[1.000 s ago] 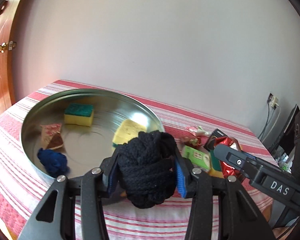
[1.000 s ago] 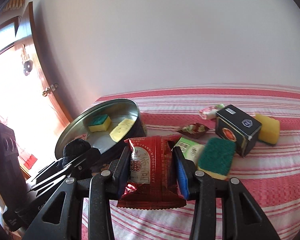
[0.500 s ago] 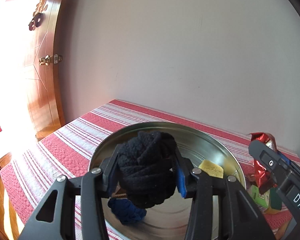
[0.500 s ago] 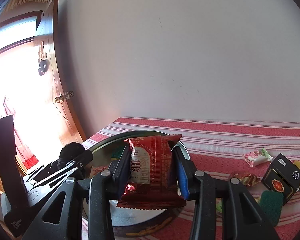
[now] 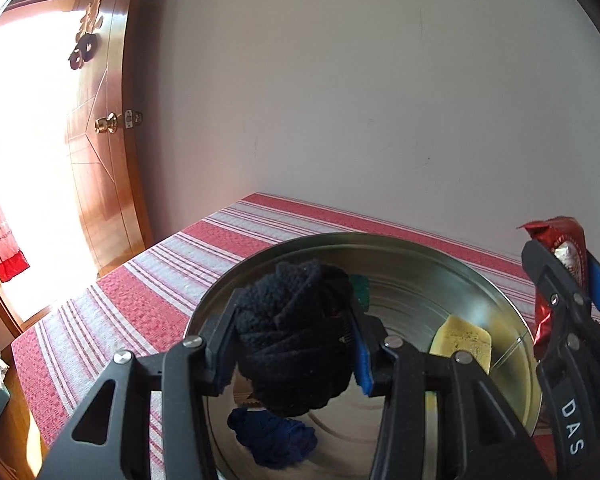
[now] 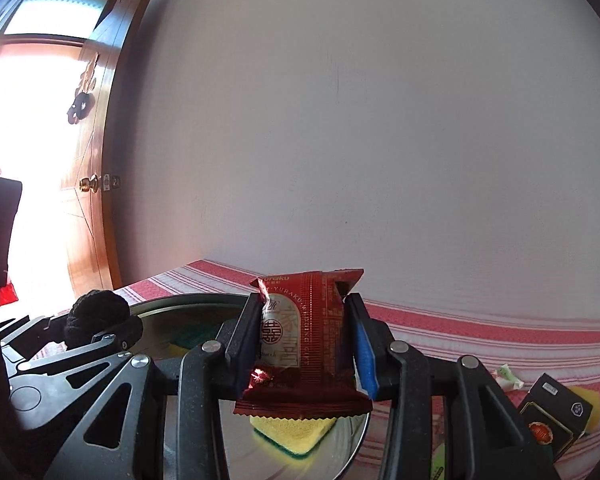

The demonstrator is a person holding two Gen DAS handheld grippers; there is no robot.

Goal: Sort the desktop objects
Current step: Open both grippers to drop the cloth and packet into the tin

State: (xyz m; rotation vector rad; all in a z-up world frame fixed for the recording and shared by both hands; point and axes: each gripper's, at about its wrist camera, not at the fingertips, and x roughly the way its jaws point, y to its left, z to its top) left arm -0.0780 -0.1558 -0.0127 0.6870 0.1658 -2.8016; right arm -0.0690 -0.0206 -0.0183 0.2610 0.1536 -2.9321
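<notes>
My left gripper is shut on a black knitted ball and holds it above the round metal tray. My right gripper is shut on a red snack packet, held above the same tray; the packet also shows at the right in the left wrist view. In the tray lie a dark blue knitted ball, a yellow sponge and a green-topped sponge, partly hidden. The black ball shows at the left in the right wrist view.
The table has a red-and-white striped cloth. Right of the tray lie a black box, a yellow sponge and a small wrapped sweet. A wooden door stands open at the left, by the white wall.
Both grippers have moved left over the tray with their loads. The loose items to the right have slid out of the left wrist view.
</notes>
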